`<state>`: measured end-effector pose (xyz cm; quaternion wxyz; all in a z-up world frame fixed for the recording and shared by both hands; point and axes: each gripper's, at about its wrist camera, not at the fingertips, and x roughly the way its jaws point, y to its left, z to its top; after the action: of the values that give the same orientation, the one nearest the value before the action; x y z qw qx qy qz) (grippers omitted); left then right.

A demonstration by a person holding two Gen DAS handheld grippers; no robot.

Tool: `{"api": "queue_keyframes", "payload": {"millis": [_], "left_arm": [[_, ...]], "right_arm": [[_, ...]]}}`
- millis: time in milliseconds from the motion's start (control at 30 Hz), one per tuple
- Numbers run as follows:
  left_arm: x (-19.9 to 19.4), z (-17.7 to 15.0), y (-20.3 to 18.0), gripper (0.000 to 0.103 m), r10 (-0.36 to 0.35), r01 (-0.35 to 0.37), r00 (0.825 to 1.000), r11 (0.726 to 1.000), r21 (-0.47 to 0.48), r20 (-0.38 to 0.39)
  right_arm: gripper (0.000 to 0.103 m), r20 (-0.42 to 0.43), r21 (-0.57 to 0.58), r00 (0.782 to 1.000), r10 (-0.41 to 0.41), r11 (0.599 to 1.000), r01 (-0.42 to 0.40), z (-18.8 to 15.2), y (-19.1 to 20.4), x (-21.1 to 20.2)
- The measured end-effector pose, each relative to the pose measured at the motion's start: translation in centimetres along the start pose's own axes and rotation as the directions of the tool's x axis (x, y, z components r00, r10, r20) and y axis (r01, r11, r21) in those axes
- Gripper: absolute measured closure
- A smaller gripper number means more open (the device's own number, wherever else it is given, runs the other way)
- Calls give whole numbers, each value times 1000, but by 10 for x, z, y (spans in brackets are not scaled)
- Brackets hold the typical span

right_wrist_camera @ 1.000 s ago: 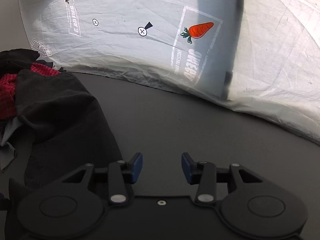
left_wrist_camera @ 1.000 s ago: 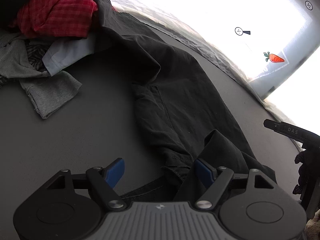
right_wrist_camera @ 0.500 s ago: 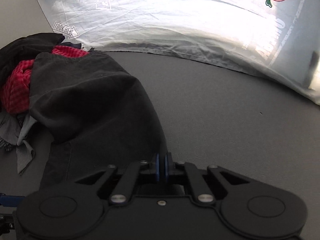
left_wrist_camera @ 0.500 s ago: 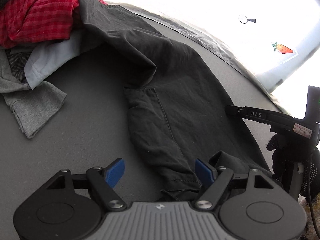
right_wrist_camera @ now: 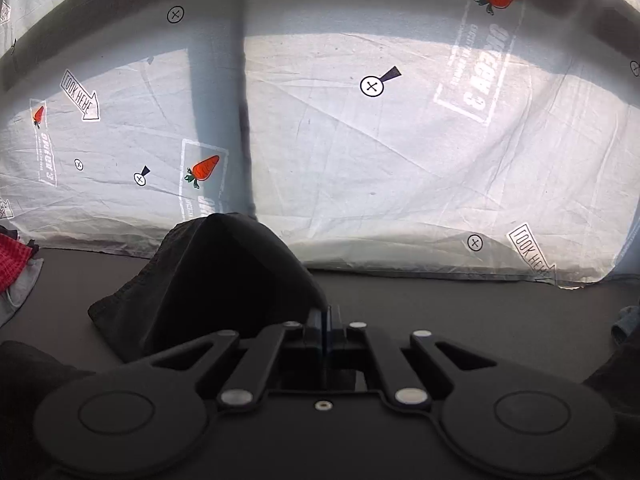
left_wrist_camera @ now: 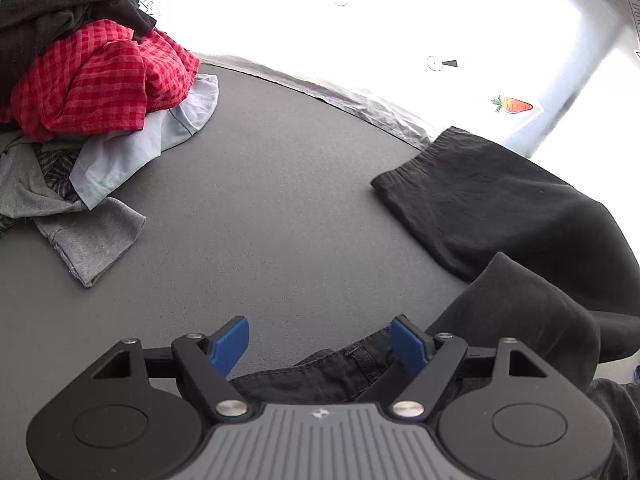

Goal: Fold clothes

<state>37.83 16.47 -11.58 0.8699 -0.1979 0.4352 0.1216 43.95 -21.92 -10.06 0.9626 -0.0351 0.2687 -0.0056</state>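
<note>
A black pair of trousers (left_wrist_camera: 500, 208) lies on the grey table at the right of the left wrist view, with its waistband under my left gripper (left_wrist_camera: 320, 344). That gripper is open, its blue pads on either side of the waistband edge. In the right wrist view my right gripper (right_wrist_camera: 326, 316) is shut on the black trousers (right_wrist_camera: 224, 276) and holds a fold of them raised off the table.
A pile of clothes sits at the far left: a red checked shirt (left_wrist_camera: 100, 84), a black garment (left_wrist_camera: 60, 12), a pale blue one (left_wrist_camera: 152, 140) and a grey one (left_wrist_camera: 88, 240). A white printed sheet (right_wrist_camera: 360, 140) hangs behind the grey table (left_wrist_camera: 260, 200).
My right gripper closed on the black trousers and pulled them right, away from the clothes pile, lifting a fold. My left gripper stayed open over the waistband.
</note>
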Motion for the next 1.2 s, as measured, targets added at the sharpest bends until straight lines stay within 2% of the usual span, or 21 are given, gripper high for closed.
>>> {"api": "queue_keyframes", "payload": {"millis": [67, 167, 233, 300, 367, 433, 467, 533, 567, 667, 833, 900, 967, 1033, 1067, 1100, 1133, 1200], "left_arm": [[-2, -7, -6, 25, -9, 10, 1000, 1000, 19, -10], [-3, -15, -12, 23, -43, 44, 999, 999, 21, -26], [-6, -19, -22, 23, -19, 20, 1000, 999, 47, -25], [-9, -21, -31, 23, 0, 1, 1000, 996, 86, -19], [-11, -21, -34, 23, 3, -1, 1000, 995, 96, -16], [-13, -21, -34, 23, 7, -6, 1000, 996, 92, -10], [-14, -21, -33, 23, 13, -12, 1000, 996, 85, -6], [-14, -21, -28, 23, 26, -26, 1000, 998, 63, -2], [-14, -20, -25, 23, 31, -30, 1000, 998, 52, -1], [-11, -19, -17, 23, 47, -47, 999, 998, 28, -3], [-1, -12, -1, 23, 84, -85, 996, 996, -25, -18], [5, -7, 6, 23, 91, -93, 995, 994, -55, -30], [13, -2, 11, 23, 105, -108, 994, 992, -72, -41], [20, 2, 15, 23, 114, -118, 992, 990, -81, -52], [24, 5, 17, 23, 116, -121, 991, 989, -86, -59], [29, 8, 18, 23, 116, -122, 991, 988, -91, -66], [31, 10, 19, 23, 116, -123, 991, 988, -92, -71], [37, 13, 19, 23, 115, -121, 990, 989, -86, -79]], "right_arm": [[101, -45, 5, 989, -142, 990, 143, -20, -41, -18], [101, -191, 144, 958, -215, 959, 245, -60, -92, -37], [100, -230, 183, 951, -209, 950, 253, -77, -97, -45], [100, -234, 164, 946, -225, 950, 267, -82, -90, -48], [96, -212, 128, 949, -236, 955, 266, -77, -79, -45], [86, -182, 101, 956, -230, 963, 251, -65, -70, -41], [82, -162, 87, 962, -218, 968, 234, -58, -65, -39], [67, -127, 54, 978, -168, 983, 176, -43, -49, -34], [66, -109, 37, 984, -140, 989, 145, -35, -39, -30], [53, -68, -47, 994, -82, 996, 79, -11, 4, -14], [48, -13, -160, 1000, 25, 987, -27, 26, 80, 12], [43, 3, -184, 996, 92, 979, -90, 33, 108, 21], [38, 9, -193, 981, 192, 963, -186, 35, 136, 31], [37, -21, -174, 943, 332, 928, -331, 38, 159, 43], [38, -53, -154, 928, 369, 915, -373, 36, 168, 52], [41, -83, -147, 923, 376, 911, -385, 34, 178, 61], [49, -103, -157, 922, 372, 910, -385, 31, 185, 68], [52, -127, -184, 929, 348, 912, -366, 27, 193, 79]]}}
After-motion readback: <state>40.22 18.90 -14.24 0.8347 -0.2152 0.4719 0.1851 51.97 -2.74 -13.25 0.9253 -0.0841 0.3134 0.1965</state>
